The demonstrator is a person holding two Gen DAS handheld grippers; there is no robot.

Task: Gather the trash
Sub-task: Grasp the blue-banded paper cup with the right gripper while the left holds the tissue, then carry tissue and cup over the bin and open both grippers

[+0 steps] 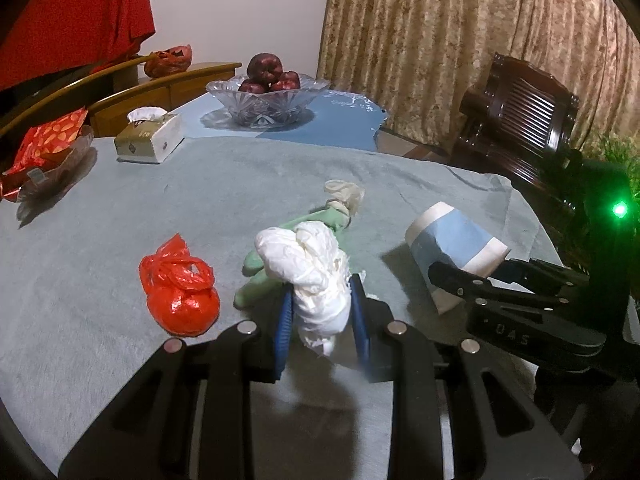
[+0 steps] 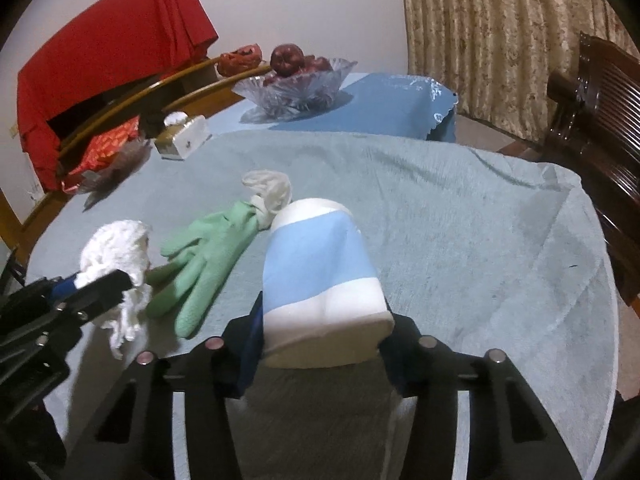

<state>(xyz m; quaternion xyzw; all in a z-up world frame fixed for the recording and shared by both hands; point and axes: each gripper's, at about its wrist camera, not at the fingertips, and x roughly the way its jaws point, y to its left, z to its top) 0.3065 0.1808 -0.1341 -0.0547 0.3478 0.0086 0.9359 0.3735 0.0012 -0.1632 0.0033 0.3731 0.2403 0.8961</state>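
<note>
Crinkled white tissue wad (image 1: 314,276), squashed paper cup (image 2: 320,276)

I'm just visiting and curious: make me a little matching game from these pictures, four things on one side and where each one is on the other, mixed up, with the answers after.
Things:
1. crumpled white tissue
2. blue and white paper cup
3. green glove
4. red apples

Places:
A. lying flat on the grey tablecloth, held by nothing
B. between the fingers of the left gripper
C. piled in the glass bowl at the far end of the table
D. between the fingers of the right gripper

Pairs: 1-B, 2-D, 3-A, 4-C
</note>
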